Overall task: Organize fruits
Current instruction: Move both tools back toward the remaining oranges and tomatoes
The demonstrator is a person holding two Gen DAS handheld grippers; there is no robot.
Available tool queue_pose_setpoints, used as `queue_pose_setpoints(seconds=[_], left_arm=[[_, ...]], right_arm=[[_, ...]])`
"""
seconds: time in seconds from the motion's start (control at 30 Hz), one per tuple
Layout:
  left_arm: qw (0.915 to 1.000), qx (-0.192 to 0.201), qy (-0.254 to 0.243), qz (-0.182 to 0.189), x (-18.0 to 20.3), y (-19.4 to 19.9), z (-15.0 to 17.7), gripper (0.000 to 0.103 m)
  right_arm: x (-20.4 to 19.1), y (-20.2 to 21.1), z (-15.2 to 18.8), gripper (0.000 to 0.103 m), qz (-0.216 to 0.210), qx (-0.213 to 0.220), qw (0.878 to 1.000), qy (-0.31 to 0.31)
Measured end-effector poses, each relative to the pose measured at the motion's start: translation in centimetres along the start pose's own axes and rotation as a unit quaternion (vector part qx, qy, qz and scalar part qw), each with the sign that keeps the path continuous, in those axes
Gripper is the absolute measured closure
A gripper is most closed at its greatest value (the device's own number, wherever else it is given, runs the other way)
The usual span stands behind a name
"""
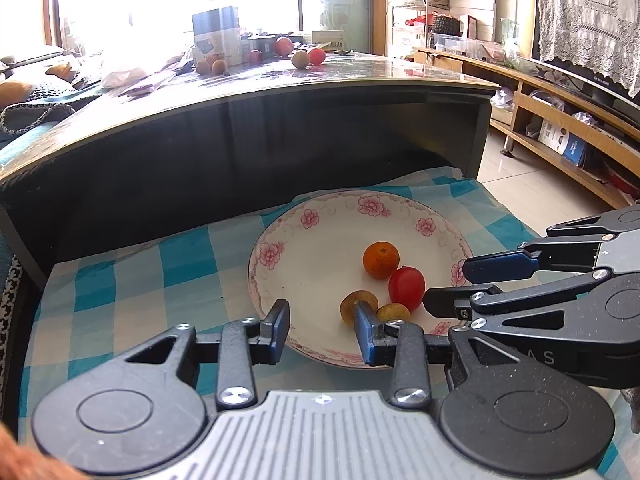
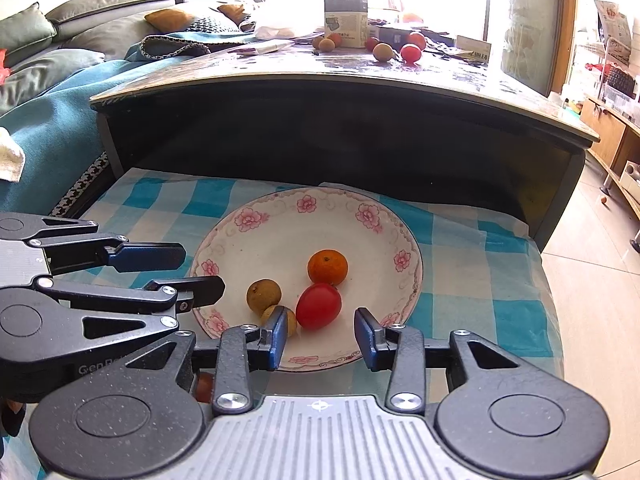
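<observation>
Sofa (image 2: 60,40) at upper left, dark table (image 2: 340,80) with loose fruit (image 2: 411,53) across the top, blue checked cloth (image 2: 480,280) below, flowered plate (image 2: 280,216) at centre holding orange (image 2: 327,267), red tomato (image 2: 319,305), two brown fruits (image 2: 264,296), left gripper (image 1: 322,330) and right gripper (image 2: 321,336) both wide apart, empty, at plate's near rim.

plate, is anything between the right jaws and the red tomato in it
Nothing visible does. The right gripper hangs open over the plate near rim, and the red tomato lies just ahead of the gap. A brown longan touches its left side beside the left finger.
</observation>
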State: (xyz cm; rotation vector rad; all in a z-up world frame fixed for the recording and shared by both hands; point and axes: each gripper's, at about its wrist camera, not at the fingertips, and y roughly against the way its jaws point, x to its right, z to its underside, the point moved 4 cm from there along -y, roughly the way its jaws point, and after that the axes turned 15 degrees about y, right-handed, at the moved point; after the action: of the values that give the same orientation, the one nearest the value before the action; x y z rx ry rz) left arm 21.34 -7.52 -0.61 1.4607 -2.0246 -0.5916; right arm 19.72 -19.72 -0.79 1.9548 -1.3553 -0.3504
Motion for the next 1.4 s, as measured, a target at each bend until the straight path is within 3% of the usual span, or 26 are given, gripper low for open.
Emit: queue_pose_setpoints(seconds=[0.33, 0.73, 1.17, 1.4], left_arm=[[1.0, 0.007, -0.002, 0.0, 0.0, 1.0, -0.1, 0.058], [1.0, -0.001, -0.005, 0.005, -1.0, 3.1, 0.8, 0.052], [0.9981, -0.051, -0.031, 0.016, -3.8, 5.8, 4.6, 0.05], [0.9962, -0.074, -0.042, 0.018, -5.6, 6.6, 6.0, 0.05]], right_arm=[[-0.5, 0.6, 0.0, 0.068, -0.001, 0.002, 1.0, 0.007], [-2.4, 2.1, 0.7, 0.067, -0.035, 0.01, 0.999, 0.017], [-6.5, 3.3, 2.9, 0.067, -0.105, -0.02, 0.994, 0.024], [-8.4, 1.8, 3.5, 0.067, -0.123, -0.043, 0.991, 0.03]])
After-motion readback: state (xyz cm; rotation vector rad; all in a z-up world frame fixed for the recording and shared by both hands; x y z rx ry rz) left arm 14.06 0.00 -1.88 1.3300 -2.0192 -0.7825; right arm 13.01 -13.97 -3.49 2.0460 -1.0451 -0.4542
